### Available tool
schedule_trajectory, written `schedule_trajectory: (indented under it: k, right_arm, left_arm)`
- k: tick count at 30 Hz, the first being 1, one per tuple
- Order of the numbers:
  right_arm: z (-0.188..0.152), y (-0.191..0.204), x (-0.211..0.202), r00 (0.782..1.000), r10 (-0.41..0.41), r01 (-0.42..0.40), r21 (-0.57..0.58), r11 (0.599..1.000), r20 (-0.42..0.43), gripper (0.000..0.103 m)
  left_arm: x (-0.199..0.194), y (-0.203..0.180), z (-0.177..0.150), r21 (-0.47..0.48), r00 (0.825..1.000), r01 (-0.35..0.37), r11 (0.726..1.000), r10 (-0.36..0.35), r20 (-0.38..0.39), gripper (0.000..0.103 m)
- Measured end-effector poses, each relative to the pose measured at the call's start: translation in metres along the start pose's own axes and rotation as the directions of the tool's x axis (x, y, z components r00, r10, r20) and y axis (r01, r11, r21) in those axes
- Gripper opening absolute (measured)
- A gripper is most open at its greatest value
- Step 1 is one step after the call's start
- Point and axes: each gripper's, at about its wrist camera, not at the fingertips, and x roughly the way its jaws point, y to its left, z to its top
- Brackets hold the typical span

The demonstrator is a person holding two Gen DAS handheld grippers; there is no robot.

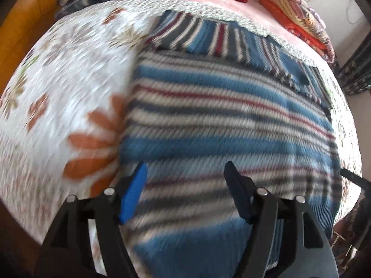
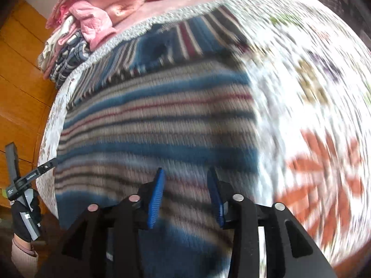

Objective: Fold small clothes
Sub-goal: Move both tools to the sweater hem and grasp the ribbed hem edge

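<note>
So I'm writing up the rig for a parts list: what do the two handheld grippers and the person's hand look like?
Both grippers have black angular frames with silver round bolt heads and ribbed blue fingers: left gripper, right gripper. In the right wrist view, the left hand wears a black glove over a ribbed pale pink sleeve, gripping a grey and black handle with a small white label too blurred to read.

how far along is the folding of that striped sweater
Partly done, it seems: the striped sweater lies flat on the floral bedcover, its sleeves apparently folded in near the collar. In hand: nothing; the left tongs and right tongs hover open over its near end. Left: probably folding the body over. A pile of clothes lies behind.
</note>
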Motion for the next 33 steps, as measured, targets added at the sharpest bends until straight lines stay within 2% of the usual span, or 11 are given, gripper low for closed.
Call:
schedule_trajectory:
  k: [3, 5, 8, 12, 20, 24, 28, 31, 33]
  right_arm:
    - [-0.035, -0.013, -0.015, 1.0, -0.017, 0.018, 0.045, 0.999, -0.014, 0.045]
    - [-0.054, -0.021, -0.021, 0.999, -0.021, 0.023, 0.073, 0.997, -0.028, 0.045]
    - [-0.077, -0.03, -0.028, 0.998, -0.045, 0.048, 0.088, 0.995, -0.04, 0.045]
    - [-0.096, -0.033, -0.032, 0.998, -0.035, 0.04, 0.103, 0.994, -0.049, 0.045]
    - [-0.11, -0.014, -0.021, 0.997, -0.004, 0.01, 0.072, 0.997, -0.078, 0.046]
    - [-0.107, -0.008, -0.015, 0.997, -0.013, 0.018, 0.059, 0.998, -0.082, 0.047]
    - [-0.105, 0.004, -0.012, 0.996, -0.013, 0.015, 0.019, 1.0, -0.084, 0.046]
    - [-0.105, 0.009, -0.008, 0.996, 0.008, -0.006, 0.019, 1.0, -0.092, 0.038]
    - [-0.105, 0.013, -0.006, 0.995, 0.023, -0.022, 0.015, 1.0, -0.098, 0.03]
  left_arm:
    - [-0.01, 0.02, -0.028, -0.047, 1.0, -0.013, 0.999, 0.012, -0.024, 0.07]
    - [-0.013, 0.032, -0.041, -0.07, 0.999, -0.023, 0.997, 0.02, -0.043, 0.07]
    - [-0.016, 0.046, -0.059, -0.105, 0.998, -0.02, 0.994, 0.013, -0.061, 0.07]
    - [-0.017, 0.049, -0.075, -0.108, 0.997, -0.016, 0.994, 0.007, -0.081, 0.07]
    - [-0.007, 0.044, -0.098, -0.127, 0.991, 0.012, 0.992, -0.029, -0.129, 0.07]
    - [-0.005, 0.038, -0.101, -0.125, 0.991, 0.001, 0.992, -0.018, -0.134, 0.07]
    - [-0.006, 0.028, -0.102, -0.122, 0.99, 0.021, 0.992, -0.038, -0.139, 0.07]
    - [-0.004, 0.024, -0.103, -0.122, 0.988, 0.024, 0.992, -0.042, -0.149, 0.068]
    - [-0.003, 0.017, -0.104, -0.117, 0.984, 0.056, 0.992, -0.074, -0.159, 0.059]
